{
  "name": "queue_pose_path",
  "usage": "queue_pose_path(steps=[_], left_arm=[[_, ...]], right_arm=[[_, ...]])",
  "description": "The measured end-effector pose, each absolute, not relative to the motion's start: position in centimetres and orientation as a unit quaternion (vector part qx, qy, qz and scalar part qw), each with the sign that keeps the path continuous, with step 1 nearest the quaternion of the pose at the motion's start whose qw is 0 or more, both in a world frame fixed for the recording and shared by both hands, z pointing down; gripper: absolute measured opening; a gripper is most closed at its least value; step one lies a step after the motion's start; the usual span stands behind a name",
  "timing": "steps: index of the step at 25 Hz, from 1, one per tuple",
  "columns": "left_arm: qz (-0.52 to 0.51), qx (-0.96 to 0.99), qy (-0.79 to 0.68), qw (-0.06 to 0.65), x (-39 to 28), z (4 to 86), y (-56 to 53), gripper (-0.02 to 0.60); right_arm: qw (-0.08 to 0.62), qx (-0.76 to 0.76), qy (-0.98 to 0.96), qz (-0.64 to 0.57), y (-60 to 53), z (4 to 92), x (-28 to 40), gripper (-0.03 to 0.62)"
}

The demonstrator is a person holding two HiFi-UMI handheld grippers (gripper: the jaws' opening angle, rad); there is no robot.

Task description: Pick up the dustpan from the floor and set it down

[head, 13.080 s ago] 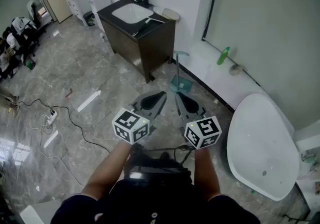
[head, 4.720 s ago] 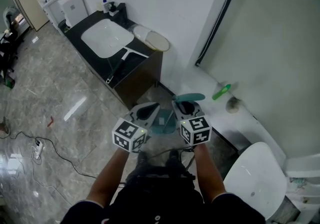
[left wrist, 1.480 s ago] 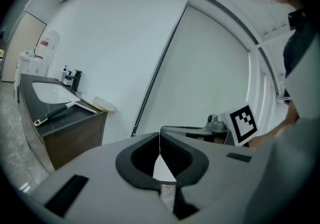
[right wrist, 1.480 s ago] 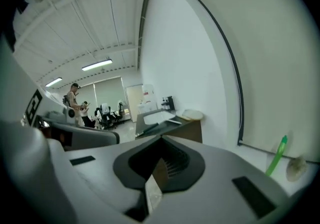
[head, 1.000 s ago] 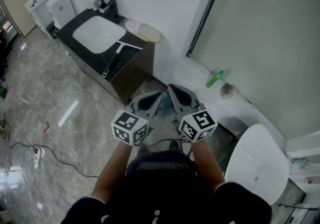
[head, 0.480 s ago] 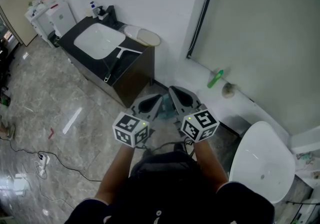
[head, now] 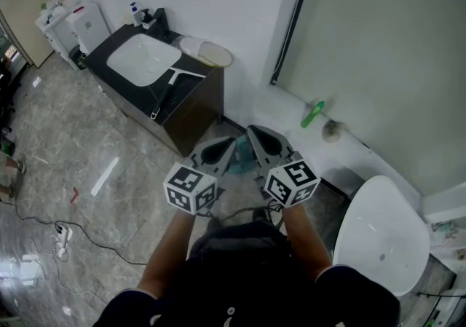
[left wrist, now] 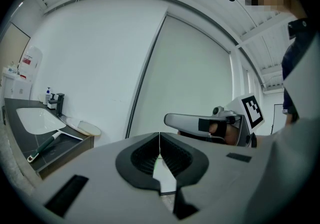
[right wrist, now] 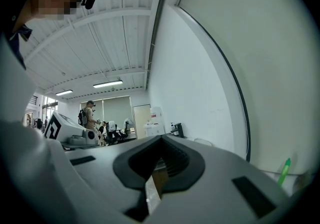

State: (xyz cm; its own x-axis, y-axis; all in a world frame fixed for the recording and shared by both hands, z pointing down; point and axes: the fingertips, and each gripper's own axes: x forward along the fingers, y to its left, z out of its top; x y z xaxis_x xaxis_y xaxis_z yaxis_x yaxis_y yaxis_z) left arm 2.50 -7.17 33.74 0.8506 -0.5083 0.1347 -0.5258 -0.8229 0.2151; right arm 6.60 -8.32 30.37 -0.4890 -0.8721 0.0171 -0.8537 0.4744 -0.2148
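A white bathtub point(head: 378, 238) sits well to the right of a dark vanity cabinet point(head: 195, 111) that stands against the white wall on a grey marble floor point(head: 87, 143). In front of the cabinet's right-hand end, a person holds two grippers side by side at about waist height, both aimed towards the wall. The left gripper point(head: 231, 143) has its jaws pressed together with nothing between them. The right gripper point(head: 253, 132), the farther of the two from the cabinet, is likewise fully closed and empty. The dustpan point(head: 240, 163) shows only as a sliver of teal plastic between the two grippers, low down near the foot of the cabinet's right end. The grippers hide most of it, so its shape cannot be made out. Neither gripper touches it
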Motion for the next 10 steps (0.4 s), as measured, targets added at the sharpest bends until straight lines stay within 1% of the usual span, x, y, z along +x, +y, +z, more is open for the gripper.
queue_pose_path(steps=[10], left_arm=[[0.036, 0.955, -0.267, 0.123, 2.69, 33.74, -6.41, 0.014]], right_arm=[[0.043, -0.508, 0.855, -0.095, -7.64, 30.37, 7.03, 0.007]])
